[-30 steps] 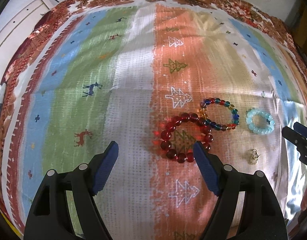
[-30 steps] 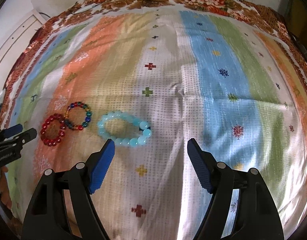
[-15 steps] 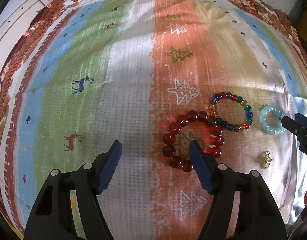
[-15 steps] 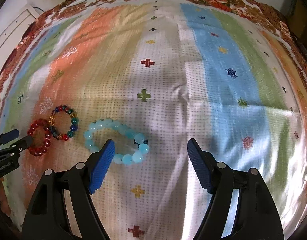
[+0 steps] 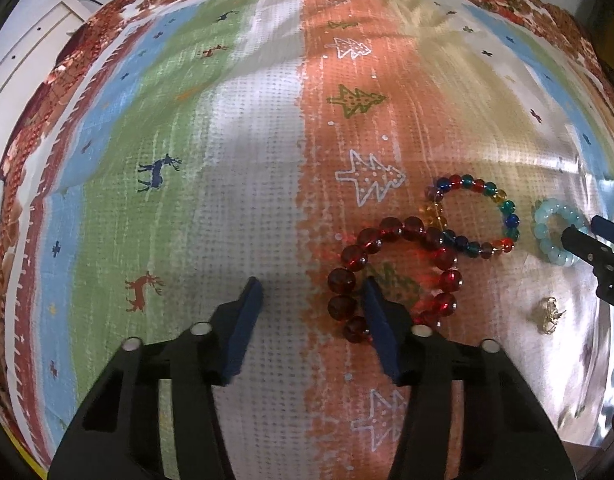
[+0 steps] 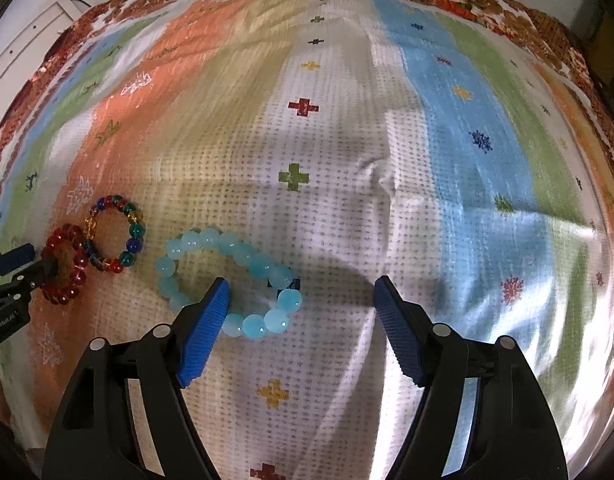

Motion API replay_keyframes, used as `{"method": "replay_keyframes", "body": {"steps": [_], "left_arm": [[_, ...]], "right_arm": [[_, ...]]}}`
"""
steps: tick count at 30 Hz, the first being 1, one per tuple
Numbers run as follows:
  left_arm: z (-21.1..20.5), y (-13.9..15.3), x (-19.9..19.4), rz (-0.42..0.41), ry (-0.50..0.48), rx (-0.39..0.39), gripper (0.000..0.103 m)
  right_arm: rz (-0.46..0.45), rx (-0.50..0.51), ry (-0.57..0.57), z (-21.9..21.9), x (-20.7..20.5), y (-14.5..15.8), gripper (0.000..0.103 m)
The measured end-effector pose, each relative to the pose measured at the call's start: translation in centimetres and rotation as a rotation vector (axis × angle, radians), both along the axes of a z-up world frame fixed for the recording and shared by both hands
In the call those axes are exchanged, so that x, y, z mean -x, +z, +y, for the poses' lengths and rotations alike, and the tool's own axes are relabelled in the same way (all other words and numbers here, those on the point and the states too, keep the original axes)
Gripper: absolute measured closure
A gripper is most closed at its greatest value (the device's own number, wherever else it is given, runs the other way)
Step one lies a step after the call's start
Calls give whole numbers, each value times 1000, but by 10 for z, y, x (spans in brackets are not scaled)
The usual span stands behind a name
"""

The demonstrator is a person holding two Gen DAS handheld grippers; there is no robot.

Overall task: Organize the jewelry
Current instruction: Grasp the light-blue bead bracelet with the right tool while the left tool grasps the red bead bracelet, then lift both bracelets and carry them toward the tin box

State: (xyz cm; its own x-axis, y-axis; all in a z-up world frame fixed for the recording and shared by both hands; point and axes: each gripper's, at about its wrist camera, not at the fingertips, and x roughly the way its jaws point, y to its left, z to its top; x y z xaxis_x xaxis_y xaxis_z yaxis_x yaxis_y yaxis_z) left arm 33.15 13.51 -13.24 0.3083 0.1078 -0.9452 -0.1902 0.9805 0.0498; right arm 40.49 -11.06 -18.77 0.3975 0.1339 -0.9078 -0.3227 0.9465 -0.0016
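- Both grippers have come lower over the striped cloth (image 5: 235,208) since the earlier frames; the bracelets loom larger in each wrist view.
- Left gripper (image 5: 313,292): jaws have just been closing, now narrow but nothing is pinched. Its right pad sits inside the red bracelet (image 5: 395,276) loop, the left pad outside on bare cloth, so the near-left arc of red beads lies between the two, untouched.
- Right gripper (image 6: 301,292): jaws have just been closing a little and are still wide, nothing held. Its left pad is down inside the pale blue bracelet (image 6: 227,280) loop; the loop's right side lies in the gap.
- Multicolour bracelet (image 5: 475,216) touches the red one at their shared edge; a small gold piece (image 5: 549,314), too small to identify, lies apart near the right gripper.
- Judged step: pinch one side of each bead ring.
- To do it well: keep one pad inside the loop and one outside, settle the tips to the cloth, close slowly on a single strand of beads.
- Risk: round beads may roll out of the pads; red lift may drag the multicolour ring along, so lift straight up and away from it.
- Cloth could bunch if tips dig in.
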Motion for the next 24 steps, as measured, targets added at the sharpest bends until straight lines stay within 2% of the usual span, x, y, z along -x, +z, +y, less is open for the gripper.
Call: {"method": "replay_keyframes", "body": {"steps": [2, 4, 5, 7, 9, 15, 24], "left_arm": [[0, 0, 1, 4, -3, -1, 77], [-1, 0, 2, 4, -7, 0, 89], [0, 0, 2, 3, -11, 0, 89], [1, 0, 2, -1, -17, 5, 90], [3, 2, 3, -1, -12, 18, 90], [0, 13, 10, -17, -11, 33, 90], [-11, 38, 24, -74, -30, 60, 90]], "right_arm": [[-3, 7, 2, 0, 0, 0, 43], [-5, 13, 7, 0, 1, 1, 56], [-6, 15, 10, 0, 1, 2, 60], [-6, 18, 17, 0, 2, 3, 78], [-11, 39, 12, -1, 3, 3, 91], [13, -11, 9, -10, 10, 7, 91], [-19, -54, 22, -15, 32, 31, 91]]}}
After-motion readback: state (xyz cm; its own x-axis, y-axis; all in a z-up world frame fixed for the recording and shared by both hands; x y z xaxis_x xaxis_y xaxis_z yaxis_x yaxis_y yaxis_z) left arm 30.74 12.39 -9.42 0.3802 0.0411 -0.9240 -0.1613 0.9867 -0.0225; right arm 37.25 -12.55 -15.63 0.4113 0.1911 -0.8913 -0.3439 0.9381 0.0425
